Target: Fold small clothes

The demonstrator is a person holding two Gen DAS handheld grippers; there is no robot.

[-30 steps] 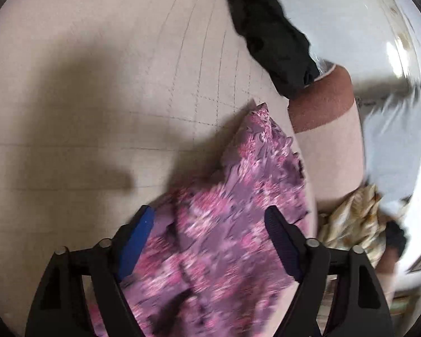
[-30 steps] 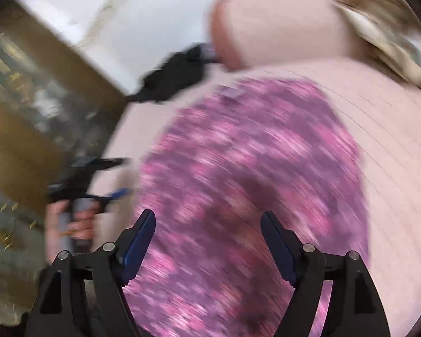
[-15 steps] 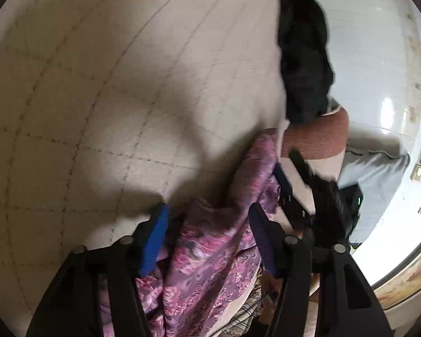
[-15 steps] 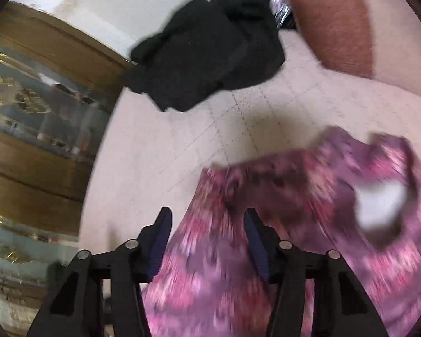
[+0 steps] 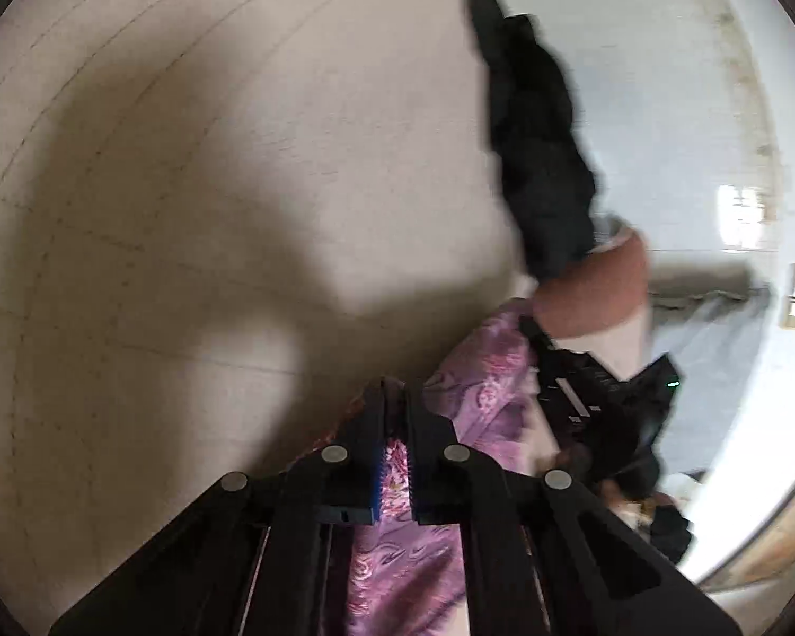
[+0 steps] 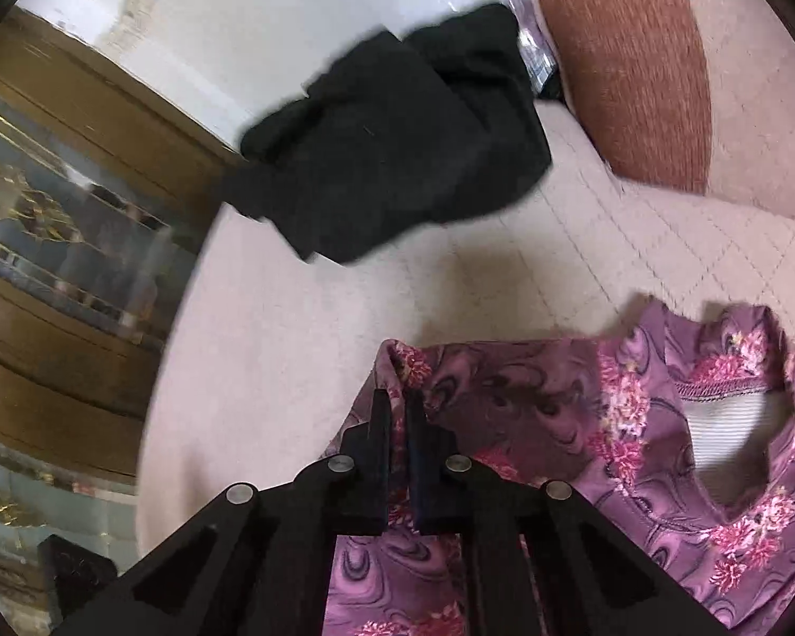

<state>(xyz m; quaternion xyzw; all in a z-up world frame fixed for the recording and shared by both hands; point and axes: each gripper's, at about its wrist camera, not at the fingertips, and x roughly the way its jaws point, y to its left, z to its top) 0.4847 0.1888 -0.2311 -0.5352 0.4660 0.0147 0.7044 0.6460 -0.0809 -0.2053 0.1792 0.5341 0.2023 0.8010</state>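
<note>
- Nearest in the left wrist view, the left hand-held gripper (image 5: 395,397) is clamped on a bunched edge of the purple floral garment (image 5: 482,371); the cloth runs up between its blue-edged pads and out past the tips.
- In the right wrist view, the right hand-held gripper (image 6: 396,403) is likewise closed tight on the purple floral garment (image 6: 636,424), pinching a raised corner of the fabric at its left edge.
- To the right of that grip, the garment lies spread on the quilted cream sofa seat (image 6: 376,307), its neckline opening (image 6: 726,434) showing a pale ribbed inner side.
- Seen from the left wrist, the right-hand tool shows as a blurred black body (image 5: 604,403) just beside the far end of the purple cloth; a hand behind it is too smeared to make out.
- Farther back, a black garment (image 6: 397,159) lies crumpled on the seat near its edge, well apart from the purple one.
- A rust-brown bolster cushion (image 6: 636,63) rests at the back of the seat, beside the black garment.
- Beyond the sofa lie a white tiled floor (image 5: 678,106) and, at far left in the right wrist view, a brown and gold cabinet front (image 6: 53,222).
</note>
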